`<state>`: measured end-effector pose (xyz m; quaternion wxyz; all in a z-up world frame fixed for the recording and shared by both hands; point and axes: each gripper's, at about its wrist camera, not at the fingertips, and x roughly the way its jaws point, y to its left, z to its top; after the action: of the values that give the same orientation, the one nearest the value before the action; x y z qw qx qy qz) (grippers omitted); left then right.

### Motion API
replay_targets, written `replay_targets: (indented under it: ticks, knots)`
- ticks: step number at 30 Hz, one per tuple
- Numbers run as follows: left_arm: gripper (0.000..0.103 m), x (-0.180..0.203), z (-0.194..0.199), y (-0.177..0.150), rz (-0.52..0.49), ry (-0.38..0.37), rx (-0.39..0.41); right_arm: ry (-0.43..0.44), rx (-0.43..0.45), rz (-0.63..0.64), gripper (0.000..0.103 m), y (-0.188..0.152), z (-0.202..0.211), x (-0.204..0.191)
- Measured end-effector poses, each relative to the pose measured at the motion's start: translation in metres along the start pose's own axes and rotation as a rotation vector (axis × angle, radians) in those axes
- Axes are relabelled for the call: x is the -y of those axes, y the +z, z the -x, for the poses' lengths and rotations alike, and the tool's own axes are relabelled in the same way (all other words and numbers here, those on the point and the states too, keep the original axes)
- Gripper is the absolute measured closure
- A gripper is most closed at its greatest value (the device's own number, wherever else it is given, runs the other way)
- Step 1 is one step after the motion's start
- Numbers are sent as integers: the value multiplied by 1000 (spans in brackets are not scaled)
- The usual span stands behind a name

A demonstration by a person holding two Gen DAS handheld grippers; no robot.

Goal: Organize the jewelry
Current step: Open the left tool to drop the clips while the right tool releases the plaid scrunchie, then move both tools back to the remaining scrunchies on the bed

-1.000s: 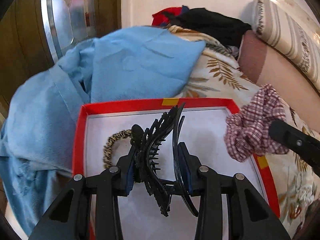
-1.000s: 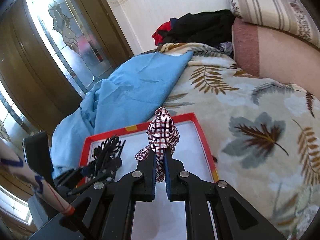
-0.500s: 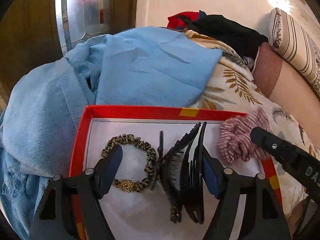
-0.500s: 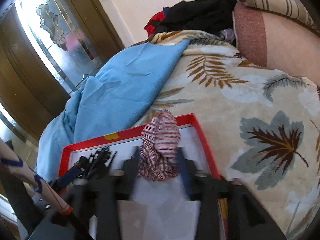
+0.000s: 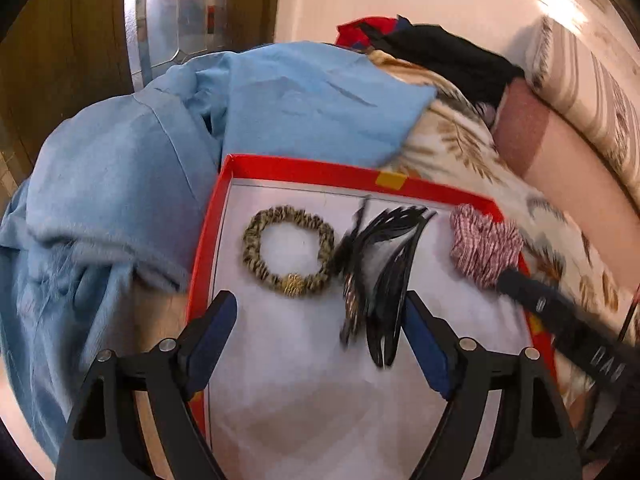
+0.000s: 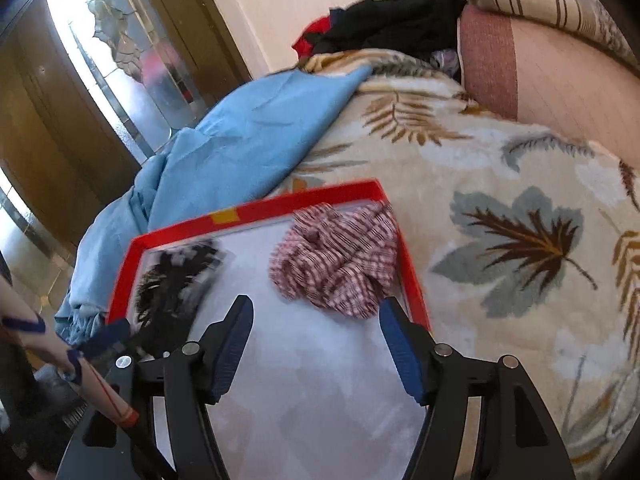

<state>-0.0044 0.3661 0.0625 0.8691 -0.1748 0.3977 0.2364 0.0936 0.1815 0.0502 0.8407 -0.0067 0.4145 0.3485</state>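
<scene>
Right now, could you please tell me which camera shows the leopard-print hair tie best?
The left wrist view: the hair tie lies whole on the tray floor. The right wrist view does not show it.

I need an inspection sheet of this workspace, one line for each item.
Surface: red tray with white floor, on a leaf-print blanket.
Job's things: leopard scrunchie, black claw clips and plaid scrunchie, all lying in the tray.
Clutter: blue cloth, dark clothes.
Grippers: left gripper open, holding nothing; right gripper open, holding nothing.
Cables: nothing seen.
Surroundings: pillows, wall, glass door.
</scene>
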Motion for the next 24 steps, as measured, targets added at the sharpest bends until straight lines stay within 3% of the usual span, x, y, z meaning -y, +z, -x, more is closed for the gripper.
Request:
replay_targets:
  ticks: [5,11,14,19,24]
  knots:
    - [21,0,22,-23,-12,-20,10,-31,9,58,32,-25,26,-8]
    - [21,4,51,-57,-51,-61,5,5,-14,-39,32,-70,67,1]
    - [21,15,75,-67,-83,-81,50,-3,-2,-62,32,-85,88,4]
    - [21,45,125,-78,-161,-108,143,-18,102,-126,32,-104,157,11]
    - [19,87,166,-102,-259,-165,195,-94,203,-158,29,-135,237,29]
